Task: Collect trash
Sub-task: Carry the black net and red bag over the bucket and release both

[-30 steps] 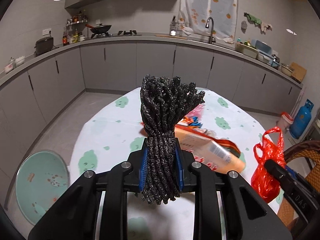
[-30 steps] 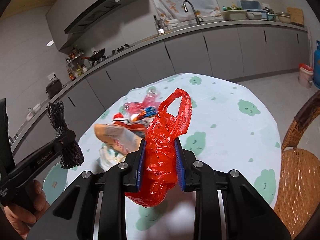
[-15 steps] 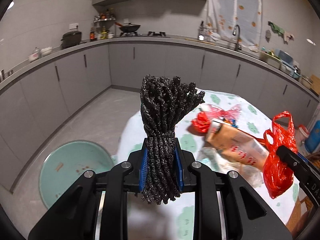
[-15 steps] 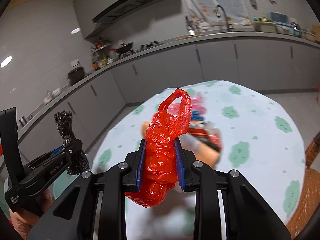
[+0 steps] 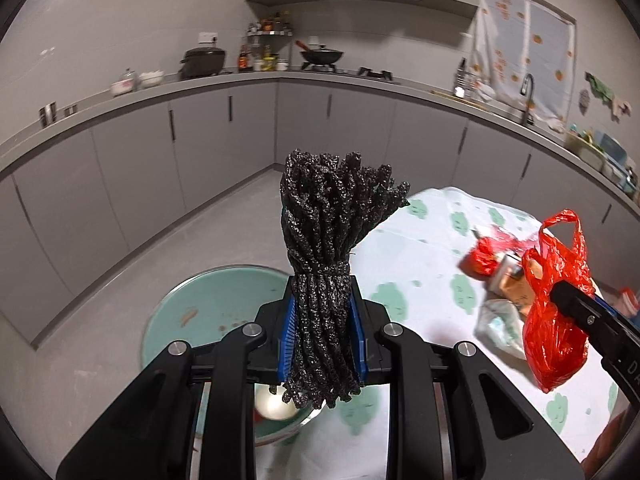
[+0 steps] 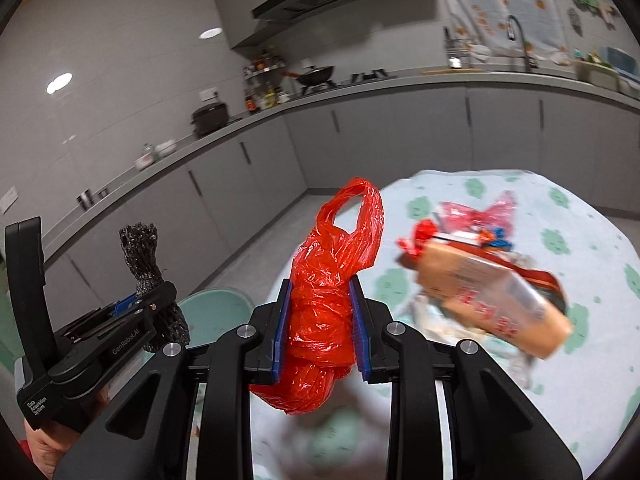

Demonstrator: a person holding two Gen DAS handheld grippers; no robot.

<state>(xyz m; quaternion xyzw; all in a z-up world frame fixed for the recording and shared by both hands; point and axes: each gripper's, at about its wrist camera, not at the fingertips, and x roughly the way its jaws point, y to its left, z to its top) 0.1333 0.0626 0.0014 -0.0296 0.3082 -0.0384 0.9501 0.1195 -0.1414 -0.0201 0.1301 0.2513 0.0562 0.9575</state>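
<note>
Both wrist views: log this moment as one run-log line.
left gripper: shut on black mesh bundle | right gripper: shut on red plastic bag | green basin: on floor beside table | wrappers: on table

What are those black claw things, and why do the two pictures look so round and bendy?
A person holds one black two-finger tool in each hand, each with a wide-angle camera that bends the picture. The left tool squeezes a bundle of black glittery rope. The right tool squeezes a crumpled red plastic bag. On the round table with the green-patterned cloth lies more rubbish, such as an orange food packet. Down on the floor is a pale green round bin.
</note>
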